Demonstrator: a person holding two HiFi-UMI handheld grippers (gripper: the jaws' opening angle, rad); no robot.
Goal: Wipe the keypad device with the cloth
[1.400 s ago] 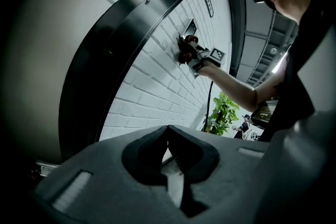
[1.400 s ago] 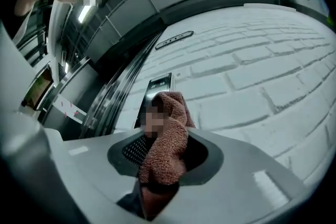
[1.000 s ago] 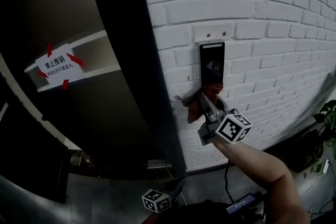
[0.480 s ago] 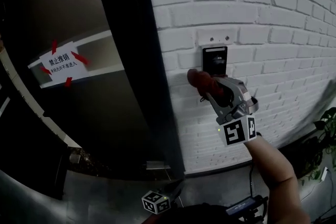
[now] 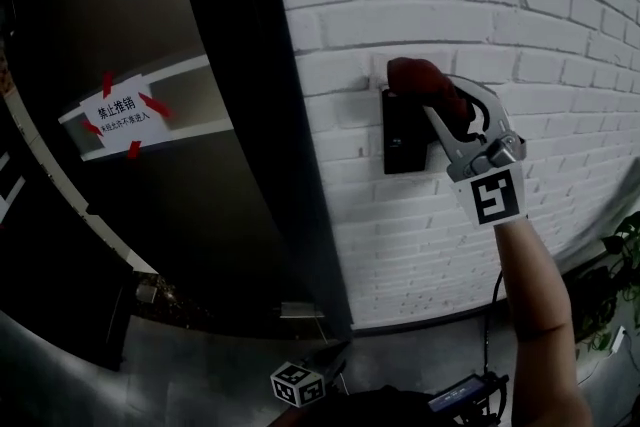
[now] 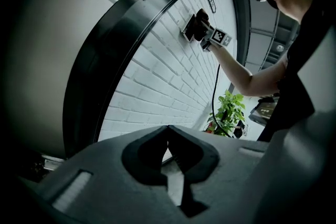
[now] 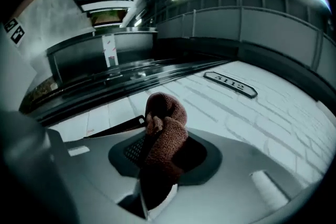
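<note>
The right gripper [image 5: 445, 103] squeezes the red cloth [image 5: 420, 77] in its fingers at the top edge of the keypad device [image 5: 403, 150] on the brick wall [image 5: 550, 15]. The left gripper [image 6: 168, 131] has closed, empty fingers. Pushed higher, the cloth may rub bricks instead.

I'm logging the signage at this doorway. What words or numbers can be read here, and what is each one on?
"禁止推销": top line of the paper notice taped to the dark door. Its smaller second line is too small to read.
"5112": dark plate on the white brick wall.
Keypad device: no readable print.
</note>
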